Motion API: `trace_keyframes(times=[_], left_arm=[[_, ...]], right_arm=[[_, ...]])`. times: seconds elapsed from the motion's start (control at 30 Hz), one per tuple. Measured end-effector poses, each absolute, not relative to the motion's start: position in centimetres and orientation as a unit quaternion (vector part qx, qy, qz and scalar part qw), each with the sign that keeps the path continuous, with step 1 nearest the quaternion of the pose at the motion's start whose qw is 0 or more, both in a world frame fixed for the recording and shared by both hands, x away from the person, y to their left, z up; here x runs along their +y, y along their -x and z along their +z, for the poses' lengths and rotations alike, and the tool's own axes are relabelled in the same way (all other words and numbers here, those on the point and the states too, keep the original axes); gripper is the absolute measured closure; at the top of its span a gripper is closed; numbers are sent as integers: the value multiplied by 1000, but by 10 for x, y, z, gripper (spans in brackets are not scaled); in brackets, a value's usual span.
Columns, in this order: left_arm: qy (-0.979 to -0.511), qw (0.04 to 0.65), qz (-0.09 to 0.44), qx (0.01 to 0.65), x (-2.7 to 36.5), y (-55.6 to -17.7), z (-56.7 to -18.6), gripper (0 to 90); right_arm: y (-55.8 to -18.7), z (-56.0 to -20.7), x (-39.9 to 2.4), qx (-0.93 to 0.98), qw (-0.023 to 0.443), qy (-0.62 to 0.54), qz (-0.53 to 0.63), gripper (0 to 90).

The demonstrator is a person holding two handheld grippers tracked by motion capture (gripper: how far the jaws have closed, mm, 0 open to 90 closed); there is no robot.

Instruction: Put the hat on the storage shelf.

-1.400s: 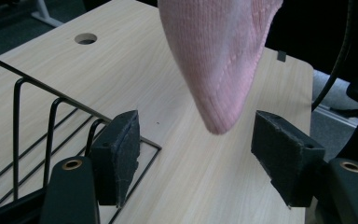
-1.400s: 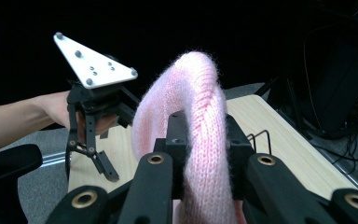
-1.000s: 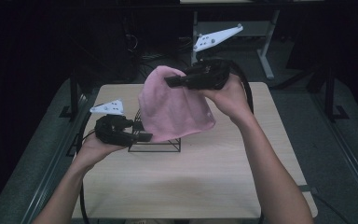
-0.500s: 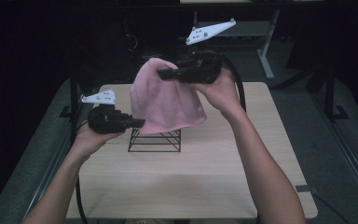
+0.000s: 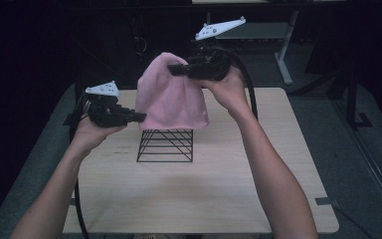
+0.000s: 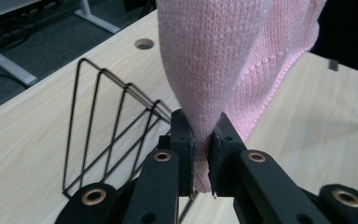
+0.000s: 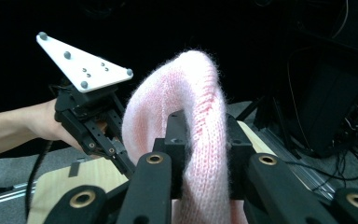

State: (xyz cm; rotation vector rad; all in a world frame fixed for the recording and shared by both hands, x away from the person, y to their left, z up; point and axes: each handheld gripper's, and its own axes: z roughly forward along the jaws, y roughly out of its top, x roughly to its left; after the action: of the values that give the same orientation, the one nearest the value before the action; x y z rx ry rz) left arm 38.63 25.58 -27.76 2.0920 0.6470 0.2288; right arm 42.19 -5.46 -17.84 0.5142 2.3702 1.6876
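Pale wood makes up the table (image 5: 258, 199) in front of you, and your forearms come in over it from the near edge. Above its middle hangs the pink knitted hat (image 5: 171, 97), lifted clear of the tabletop and stretched between your two grippers. Below it, a black wire rack (image 5: 165, 145) stands on the table, with the hat's lower edge hanging just over the rack's top.

Your right gripper (image 5: 176, 68) is held high and has its jaws clamped on the rounded top of the hat; in the right gripper view the knit (image 7: 200, 135) bulges up thick between the two black jaws. Your left gripper (image 5: 138, 116) sits lower, at the hat's left edge, and its jaws are pinched narrow on a fold of the fabric (image 6: 205, 93) near the ribbed hem. In the left gripper view the rack (image 6: 116, 130) stands just to the side of the jaws.
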Motion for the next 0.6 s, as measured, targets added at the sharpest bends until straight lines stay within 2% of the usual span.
trace_keyframes(times=[0.3, 0.6], left_arm=[[-852, 437, 101, 270, 256, -399, -286, 818], [-860, 425, 104, 265, 256, -399, -290, 818]], right_arm=[[-437, -190, -51, 800, 89, -184, 565, 765], [-436, -195, -50, 800, 83, -176, 568, 763]])
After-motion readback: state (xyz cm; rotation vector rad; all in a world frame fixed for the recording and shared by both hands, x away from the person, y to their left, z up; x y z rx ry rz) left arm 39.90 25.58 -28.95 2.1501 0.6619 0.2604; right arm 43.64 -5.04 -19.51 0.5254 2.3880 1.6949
